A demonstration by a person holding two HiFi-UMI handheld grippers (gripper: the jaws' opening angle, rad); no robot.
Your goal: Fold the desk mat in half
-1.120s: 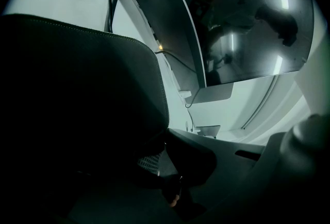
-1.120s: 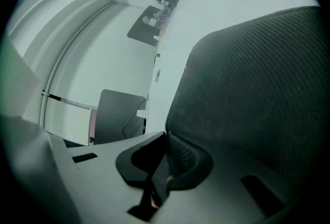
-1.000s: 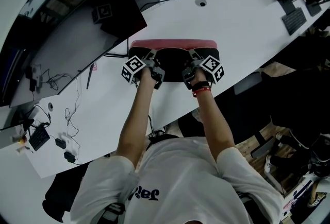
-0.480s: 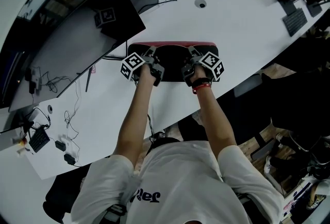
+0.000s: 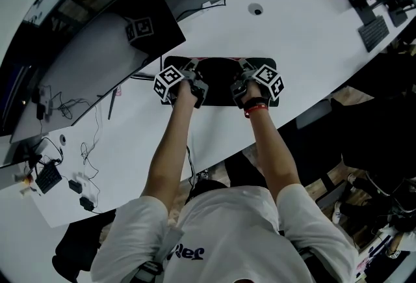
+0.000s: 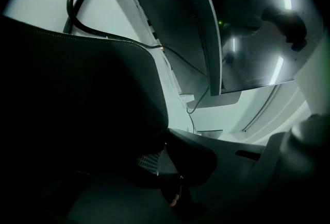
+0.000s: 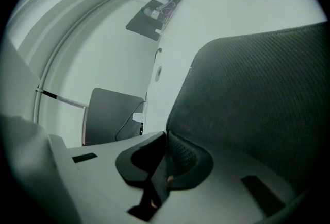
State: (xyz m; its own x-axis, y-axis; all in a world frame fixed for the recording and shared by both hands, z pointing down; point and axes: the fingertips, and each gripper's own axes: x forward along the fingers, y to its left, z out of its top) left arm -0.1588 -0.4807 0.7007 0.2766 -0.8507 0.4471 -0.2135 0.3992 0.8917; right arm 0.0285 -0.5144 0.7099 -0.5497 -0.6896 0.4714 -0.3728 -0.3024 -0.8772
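Your left gripper and right gripper are both pinched down on the edge of the desk mat, side by side. It's lying doubled over, black side up, on the white desk, so the fold looks basically done. Just let go and flatten it.

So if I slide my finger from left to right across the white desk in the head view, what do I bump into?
Thin black cables → dark pen-like stick → left gripper → right gripper, both with jaws shut on the black desk mat → keyboard.
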